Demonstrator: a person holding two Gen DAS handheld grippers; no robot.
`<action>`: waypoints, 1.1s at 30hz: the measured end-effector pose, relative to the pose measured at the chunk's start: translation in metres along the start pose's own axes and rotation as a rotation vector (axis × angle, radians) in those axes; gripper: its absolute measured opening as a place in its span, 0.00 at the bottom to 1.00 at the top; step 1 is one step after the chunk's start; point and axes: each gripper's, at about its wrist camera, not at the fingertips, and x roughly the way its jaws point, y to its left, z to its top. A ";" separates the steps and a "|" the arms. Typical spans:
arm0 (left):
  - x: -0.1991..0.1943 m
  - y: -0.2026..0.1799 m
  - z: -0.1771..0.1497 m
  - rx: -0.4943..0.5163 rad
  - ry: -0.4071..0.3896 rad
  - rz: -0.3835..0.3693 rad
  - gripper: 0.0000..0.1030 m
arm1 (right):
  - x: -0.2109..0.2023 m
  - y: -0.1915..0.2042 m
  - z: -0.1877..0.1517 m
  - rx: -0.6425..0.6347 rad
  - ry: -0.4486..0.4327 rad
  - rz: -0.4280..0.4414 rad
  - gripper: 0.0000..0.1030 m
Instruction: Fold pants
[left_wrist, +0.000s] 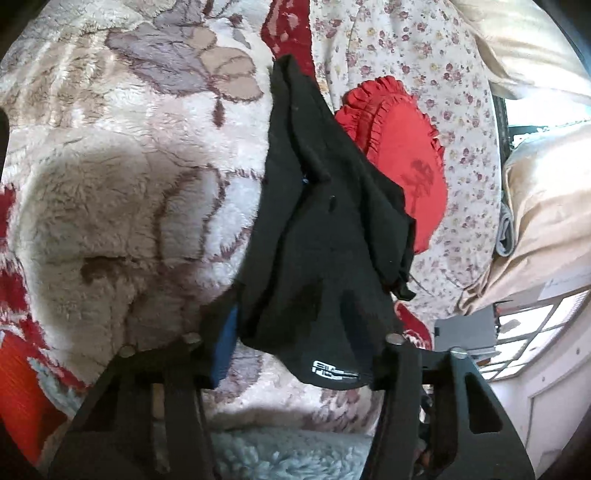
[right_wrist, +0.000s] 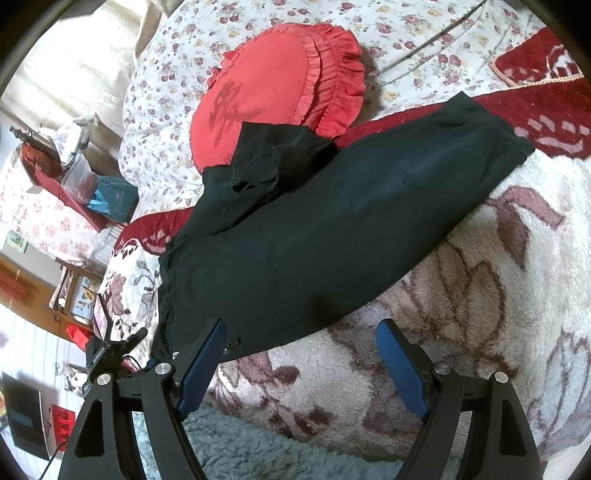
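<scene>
Black pants (right_wrist: 303, 236) lie on a fluffy floral blanket (right_wrist: 480, 288), stretched from lower left to upper right, with one part bunched near a red pillow. My right gripper (right_wrist: 301, 354) is open and empty, just short of the pants' near edge. In the left wrist view the pants (left_wrist: 325, 229) drape over my left gripper (left_wrist: 295, 343); a corner with a white logo (left_wrist: 334, 369) hangs between the fingers. The cloth hides the right finger, so the left gripper's state is unclear.
A red frilled round pillow (right_wrist: 273, 88) lies on a flowered quilt (right_wrist: 177, 74) behind the pants; it also shows in the left wrist view (left_wrist: 402, 155). Past the bed's edge are furniture and clutter (right_wrist: 74, 177). A pale blue fleece (right_wrist: 251, 446) lies nearest.
</scene>
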 end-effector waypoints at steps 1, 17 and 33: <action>0.000 0.000 -0.003 0.004 -0.007 0.008 0.47 | 0.000 0.001 -0.001 -0.002 0.000 -0.002 0.80; 0.005 -0.043 -0.013 0.284 -0.021 0.064 0.45 | -0.044 -0.026 -0.001 0.301 -0.127 0.053 0.79; 0.016 -0.023 0.002 0.295 0.147 0.140 0.11 | -0.094 0.041 0.030 -0.031 -0.375 -0.042 0.79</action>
